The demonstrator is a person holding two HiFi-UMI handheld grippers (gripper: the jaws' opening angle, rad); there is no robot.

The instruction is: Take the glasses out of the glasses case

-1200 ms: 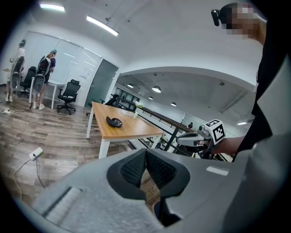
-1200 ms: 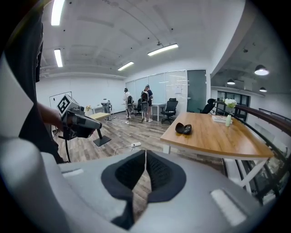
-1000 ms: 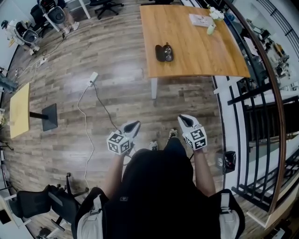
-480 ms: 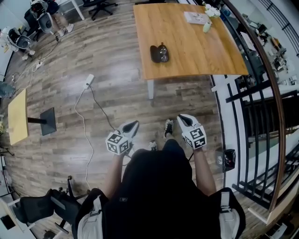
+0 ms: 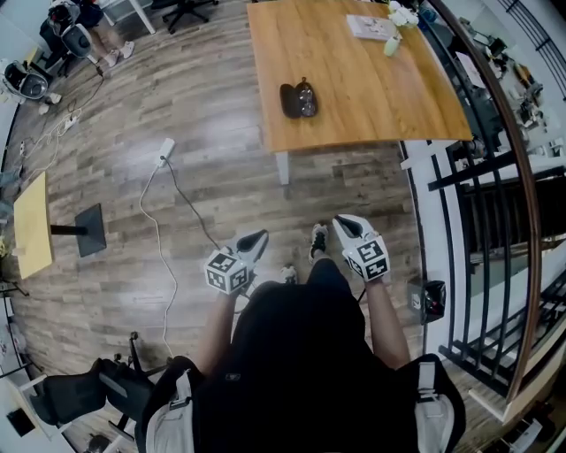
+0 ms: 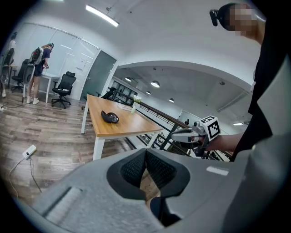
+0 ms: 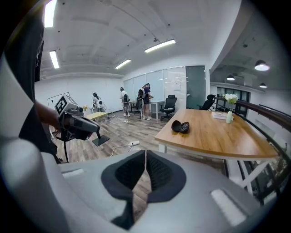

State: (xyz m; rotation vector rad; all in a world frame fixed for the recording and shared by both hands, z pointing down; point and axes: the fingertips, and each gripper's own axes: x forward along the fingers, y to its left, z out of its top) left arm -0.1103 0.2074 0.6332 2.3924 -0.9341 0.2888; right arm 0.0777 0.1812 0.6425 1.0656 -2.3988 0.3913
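Observation:
A dark glasses case (image 5: 298, 98) lies open on the wooden table (image 5: 371, 97), with the glasses resting in it; the left gripper view shows the glasses case (image 6: 109, 117) far off, and in the right gripper view the glasses case (image 7: 180, 127) sits near the table's corner. My left gripper (image 5: 253, 241) and right gripper (image 5: 344, 226) hang low in front of the person's body, well short of the table. Both are shut with nothing between the jaws. The left gripper (image 7: 93, 128) shows in the right gripper view, the right gripper (image 6: 179, 135) in the left one.
A white book (image 5: 370, 27) and a small vase of white flowers (image 5: 395, 35) stand at the table's far end. A black railing (image 5: 478, 177) runs along the right. A power strip and cable (image 5: 164, 150) lie on the wood floor at left. Office chairs and people are far back.
The table and glasses case have slid slightly closer and leftward in the head view as the person steps forward. Both grippers keep their pose, still shut.

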